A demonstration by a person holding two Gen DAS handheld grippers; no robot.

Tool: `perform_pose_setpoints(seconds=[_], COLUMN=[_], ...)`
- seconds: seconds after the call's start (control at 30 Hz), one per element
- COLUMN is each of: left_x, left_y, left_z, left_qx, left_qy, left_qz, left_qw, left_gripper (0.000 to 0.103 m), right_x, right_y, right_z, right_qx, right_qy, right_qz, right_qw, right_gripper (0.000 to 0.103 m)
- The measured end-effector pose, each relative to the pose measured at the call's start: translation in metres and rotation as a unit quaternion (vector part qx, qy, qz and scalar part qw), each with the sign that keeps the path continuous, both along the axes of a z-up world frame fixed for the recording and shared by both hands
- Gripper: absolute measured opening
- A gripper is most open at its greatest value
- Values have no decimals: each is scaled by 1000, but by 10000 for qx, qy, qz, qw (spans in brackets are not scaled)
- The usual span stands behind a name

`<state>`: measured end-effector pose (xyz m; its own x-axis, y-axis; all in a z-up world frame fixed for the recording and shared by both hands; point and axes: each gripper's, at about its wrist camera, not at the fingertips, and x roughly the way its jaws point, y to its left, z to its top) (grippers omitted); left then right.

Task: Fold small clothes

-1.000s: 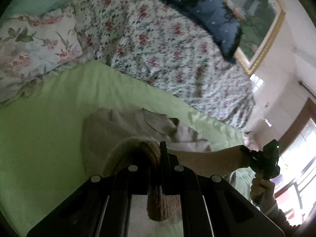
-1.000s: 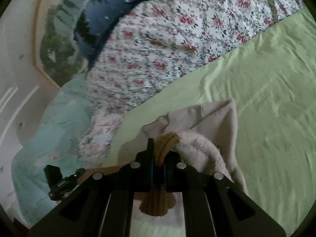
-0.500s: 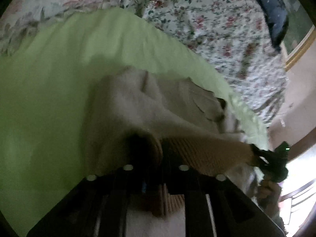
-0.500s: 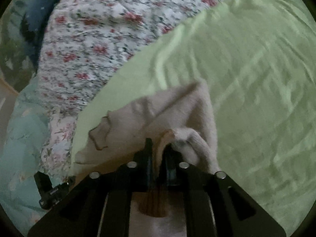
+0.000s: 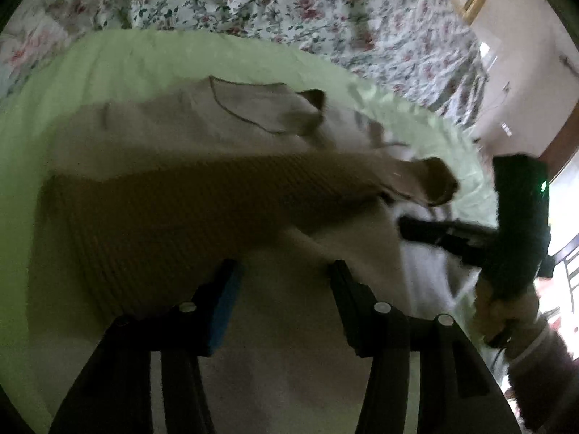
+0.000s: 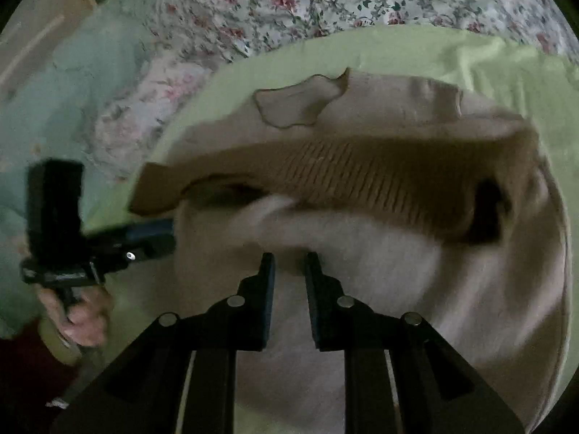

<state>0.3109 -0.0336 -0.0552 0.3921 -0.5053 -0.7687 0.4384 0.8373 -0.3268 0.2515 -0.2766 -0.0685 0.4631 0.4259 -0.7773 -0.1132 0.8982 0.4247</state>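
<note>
Landmark: beige garment (image 5: 224,152), lying folded over on the green sheet (image 5: 108,61).

Left gripper (image 5: 280,271): jaws spread wide, nothing between them; tips hover over the pale fleecy inner face of the garment at its near edge.

Right gripper (image 6: 288,262): jaws parted by a narrow gap, tips at the fleecy near edge; whether any cloth sits between them I cannot tell.

Beyond the tips: ribbed brown hem band (image 6: 362,181) laid across the garment's middle, its open end dark.

Farther: collar flap (image 6: 296,105) at the garment's far edge.

Past the garment: green sheet, then floral quilt (image 5: 289,3).
</note>
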Motion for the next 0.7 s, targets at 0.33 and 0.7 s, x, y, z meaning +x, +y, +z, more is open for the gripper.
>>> perform_pose_setpoints(seconds=[0.33, 0.7], left_x=[93, -33], left_y=[88, 111], left_z=[12, 36], left_qx=[-36, -684], left_qy=[64, -211], left_qz=[1543, 1743], left_qw=[9880, 9821], left_gripper=[33, 62], right_x=[50, -45], right_y=[-121, -98], right_z=[0, 36], right_qx=[-616, 100], right_qy=[30, -396], right_qz=[-2285, -2348], right_qw=[9716, 9712], right_gripper=[17, 28])
